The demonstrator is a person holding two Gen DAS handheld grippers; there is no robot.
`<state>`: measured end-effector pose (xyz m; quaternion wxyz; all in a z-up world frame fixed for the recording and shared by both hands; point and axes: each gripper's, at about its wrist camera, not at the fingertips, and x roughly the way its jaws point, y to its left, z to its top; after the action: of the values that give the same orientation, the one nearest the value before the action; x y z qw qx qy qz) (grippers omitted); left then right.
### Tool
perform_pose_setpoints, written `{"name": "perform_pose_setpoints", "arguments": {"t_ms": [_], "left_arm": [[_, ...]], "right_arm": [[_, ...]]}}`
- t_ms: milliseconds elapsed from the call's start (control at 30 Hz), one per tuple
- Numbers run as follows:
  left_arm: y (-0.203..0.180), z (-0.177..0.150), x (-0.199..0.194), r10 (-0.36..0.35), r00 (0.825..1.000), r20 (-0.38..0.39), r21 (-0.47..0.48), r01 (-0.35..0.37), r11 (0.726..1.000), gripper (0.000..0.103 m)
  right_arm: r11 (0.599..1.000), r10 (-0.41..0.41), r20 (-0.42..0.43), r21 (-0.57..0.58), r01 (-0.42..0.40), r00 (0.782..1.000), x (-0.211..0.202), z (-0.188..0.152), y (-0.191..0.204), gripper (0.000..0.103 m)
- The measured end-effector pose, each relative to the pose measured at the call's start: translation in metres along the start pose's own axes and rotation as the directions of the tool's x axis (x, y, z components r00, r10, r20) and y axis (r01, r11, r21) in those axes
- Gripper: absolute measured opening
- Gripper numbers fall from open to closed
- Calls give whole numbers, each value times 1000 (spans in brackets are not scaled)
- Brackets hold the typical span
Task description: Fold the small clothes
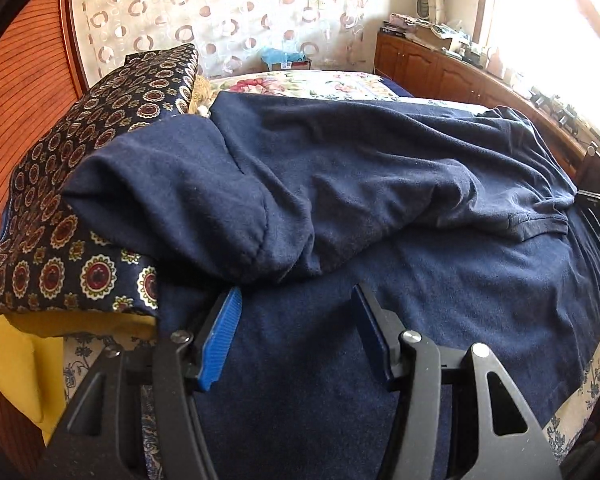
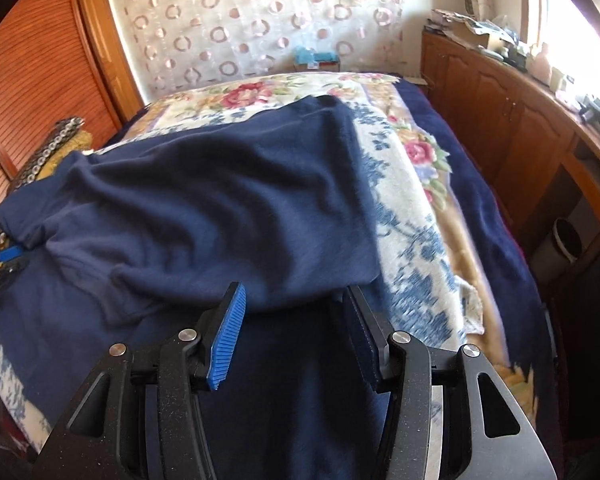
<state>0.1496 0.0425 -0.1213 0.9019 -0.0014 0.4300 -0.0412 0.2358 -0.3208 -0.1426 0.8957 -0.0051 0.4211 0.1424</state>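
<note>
Left wrist view: the navy garment (image 1: 340, 184) stretches left to right just above both tongs; left tongs (image 1: 296, 300) and right tongs (image 2: 292, 300) stand wide, empty, at its folded edge.

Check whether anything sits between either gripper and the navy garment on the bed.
Nothing visible does. The left gripper and right gripper each hover with jaws apart directly over the navy garment, its folded edge just ahead of the fingertips. The patterned cushion lies off to the left, under one sleeve.
</note>
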Motion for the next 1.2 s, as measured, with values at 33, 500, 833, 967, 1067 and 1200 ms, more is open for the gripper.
{"name": "perform_pose_setpoints", "arguments": {"t_ms": [33,500,833,967,1067,1200], "left_arm": [[-1,0,0,0,1000,0,1,0,1000,57],[1,2,5,-10,1000,-3,12,10,1000,64],[28,0,-28,-22,994,108,-95,33,995,60],[37,6,-20,-24,996,87,-135,35,990,52],[39,10,-12,-28,997,78,-163,41,986,52],[38,15,-2,-25,997,66,-187,37,982,52]], "right_arm": [[1000,11,-3,-4,-11,1000,1,-3,4,51],[1000,-17,14,-20,17,1000,22,6,9,52],[999,-19,25,-27,19,1000,24,4,9,54],[999,-23,25,-31,23,999,25,4,9,54],[999,-26,26,-33,27,999,26,4,10,54],[999,-30,27,-35,30,999,27,3,12,54]]}}
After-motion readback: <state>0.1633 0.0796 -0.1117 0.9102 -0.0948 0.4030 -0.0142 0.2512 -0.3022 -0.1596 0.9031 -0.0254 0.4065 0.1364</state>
